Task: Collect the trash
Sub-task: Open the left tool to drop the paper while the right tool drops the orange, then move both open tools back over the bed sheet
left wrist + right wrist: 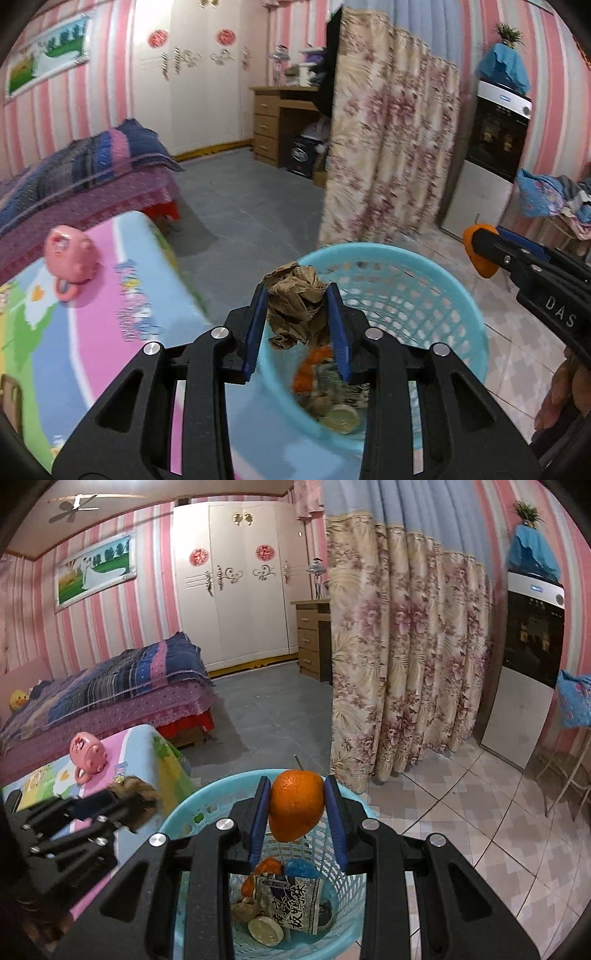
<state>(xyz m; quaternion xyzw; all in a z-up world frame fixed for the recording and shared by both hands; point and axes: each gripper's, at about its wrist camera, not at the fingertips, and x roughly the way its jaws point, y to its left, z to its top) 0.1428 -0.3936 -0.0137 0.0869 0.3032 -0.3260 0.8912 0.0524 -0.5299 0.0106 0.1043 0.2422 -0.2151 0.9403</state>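
The left tongs (297, 295) are gripping a crumpled wad of brown paper (295, 299) between their blue pads, hanging over the near rim of the turquoise basket (436, 273). No earlier picture shows whether that grip is changing. The right tongs (297, 794) are clenching an orange peel (296, 803), and in the left wrist view they are sitting at 3 o'clock of the basket.

Inside the basket, seen from the right wrist view, a printed snack wrapper (295, 904) is lying in the middle, a round cream lid (265, 931) at its 7 o'clock, an orange scrap (267, 867) at its 11 o'clock and a blue piece (301, 867) at its 12 o'clock.

At 9 o'clock of the basket, a tabletop (110, 295) with a colourful cartoon cover is carrying a pink piggy bank (70, 254).
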